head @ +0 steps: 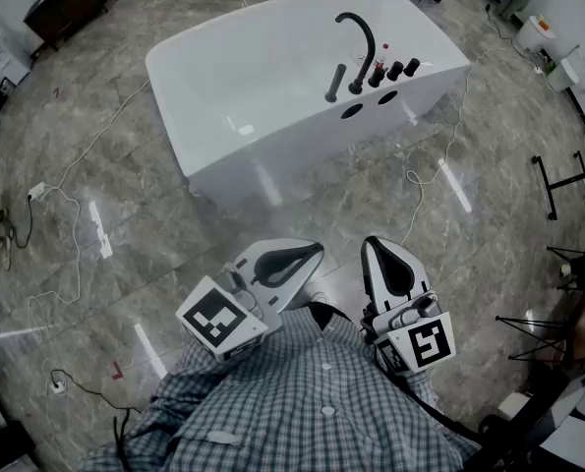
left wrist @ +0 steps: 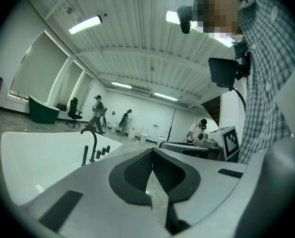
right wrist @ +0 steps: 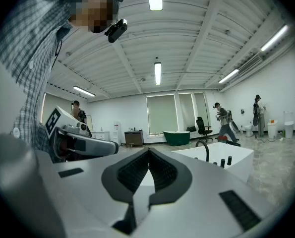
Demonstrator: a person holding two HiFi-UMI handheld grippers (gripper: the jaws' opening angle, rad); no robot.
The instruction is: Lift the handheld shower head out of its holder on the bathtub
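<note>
The black handheld shower head (head: 333, 83) stands upright in its holder on the white bathtub's (head: 233, 77) near rim, just left of the curved black faucet (head: 359, 39). Both grippers hover close to my chest, well short of the tub. My left gripper (head: 319, 250) is shut with nothing in it, and so is my right gripper (head: 374, 242). In the left gripper view the jaws (left wrist: 152, 150) meet at the tips, and the shower head (left wrist: 85, 155) and faucet (left wrist: 90, 142) show far off at the left. In the right gripper view the shut jaws (right wrist: 148, 150) point toward the tub (right wrist: 226, 160).
Three black knobs (head: 394, 69) sit right of the faucet. Cables (head: 66, 200) trail over the marble floor left of the tub, and another cable (head: 439, 165) runs at its right. Black stands (head: 567, 180) are at the right edge. Other people (right wrist: 221, 117) work in the background.
</note>
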